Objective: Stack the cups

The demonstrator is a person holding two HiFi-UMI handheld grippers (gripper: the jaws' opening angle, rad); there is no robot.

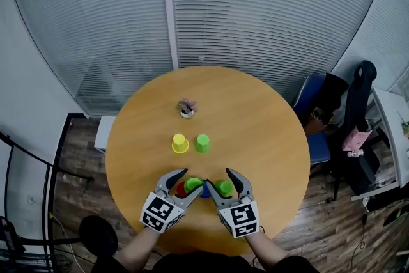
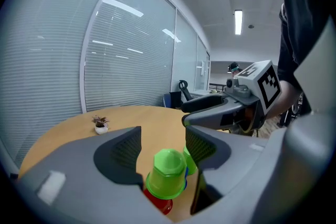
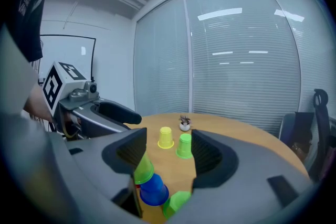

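Near the front of the round table, a green cup sits upside down on a red cup, with a blue cup tight beside them. My left gripper straddles this green cup, jaws open and pads off it. A second green cup lies between the open jaws of my right gripper. Farther out stand a yellow cup and a third green cup, both upside down.
A small potted plant stands beyond the cups toward the table's far side. Window blinds run behind the table. A blue chair with dark bags sits at the right.
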